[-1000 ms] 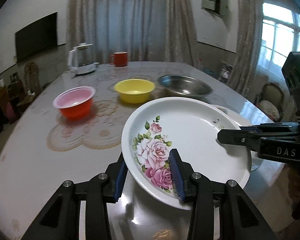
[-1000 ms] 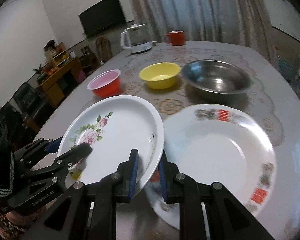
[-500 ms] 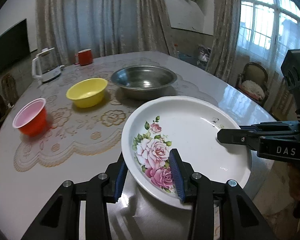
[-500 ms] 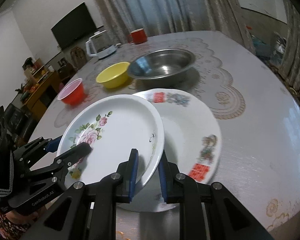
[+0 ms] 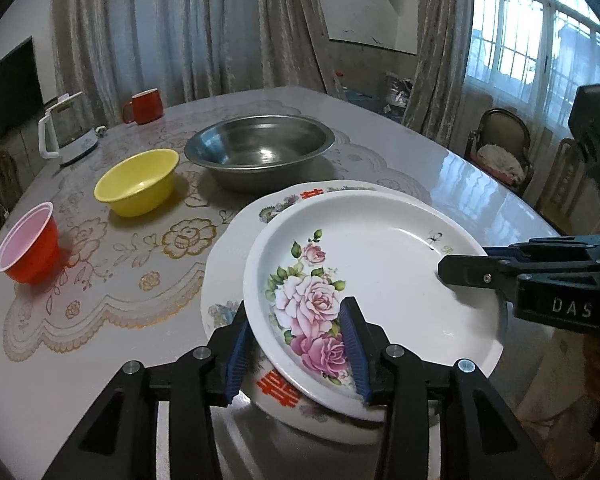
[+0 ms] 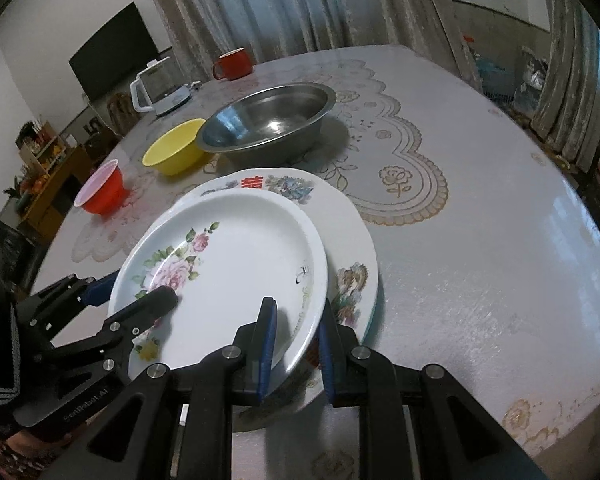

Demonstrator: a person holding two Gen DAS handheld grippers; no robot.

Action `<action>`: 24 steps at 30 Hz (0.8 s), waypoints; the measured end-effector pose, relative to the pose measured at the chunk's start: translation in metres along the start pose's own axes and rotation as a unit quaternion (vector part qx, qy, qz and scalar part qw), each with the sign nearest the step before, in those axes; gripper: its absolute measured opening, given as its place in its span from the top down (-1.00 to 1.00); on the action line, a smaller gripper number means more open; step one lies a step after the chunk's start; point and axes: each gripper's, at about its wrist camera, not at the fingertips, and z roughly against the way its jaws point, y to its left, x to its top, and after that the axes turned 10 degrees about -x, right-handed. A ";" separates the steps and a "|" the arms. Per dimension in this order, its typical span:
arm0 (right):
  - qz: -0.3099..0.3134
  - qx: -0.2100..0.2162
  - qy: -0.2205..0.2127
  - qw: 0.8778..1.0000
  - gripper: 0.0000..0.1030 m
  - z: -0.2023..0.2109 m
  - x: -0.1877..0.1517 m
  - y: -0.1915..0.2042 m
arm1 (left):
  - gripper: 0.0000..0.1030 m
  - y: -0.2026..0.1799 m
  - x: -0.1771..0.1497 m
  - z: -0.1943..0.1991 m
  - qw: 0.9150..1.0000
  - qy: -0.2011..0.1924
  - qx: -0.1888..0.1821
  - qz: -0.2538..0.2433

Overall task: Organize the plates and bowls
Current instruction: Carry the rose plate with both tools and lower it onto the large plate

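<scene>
Both grippers clamp the white rose-printed plate [image 5: 380, 280]: the left gripper [image 5: 296, 344] on its near rim, the right gripper [image 6: 296, 344] on the opposite rim. It sits tilted over a larger white red-marked plate [image 6: 352, 232] near the table [image 6: 480, 240] edge; a steel basin [image 5: 260, 152] stands beyond.

The left gripper [image 5: 298, 344] points steeply down, its 2 blue pads clamped across the near rim of the rose plate [image 5: 380, 276]. The right gripper [image 6: 296, 344] tilts down as well, nearly closed, pinching that plate's opposite rim between its fingers [image 6: 266, 344].
</scene>
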 end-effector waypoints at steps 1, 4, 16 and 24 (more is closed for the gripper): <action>0.005 -0.004 -0.001 1.000 0.62 0.000 0.000 0.001 | 0.13 0.000 0.000 0.000 1.000 0.000 0.003 -0.003; 0.008 -0.013 0.000 1.000 0.60 -0.001 0.002 0.004 | 0.01 -0.002 0.001 -0.003 1.000 0.009 0.005 -0.013; 0.052 -0.061 0.004 0.997 0.55 -0.005 0.013 0.013 | -0.20 -0.025 -0.002 -0.015 0.996 0.020 0.002 -0.085; 0.049 -0.060 0.000 0.997 0.52 -0.005 0.012 0.013 | -0.20 -0.007 0.001 0.006 0.999 -0.011 -0.004 -0.033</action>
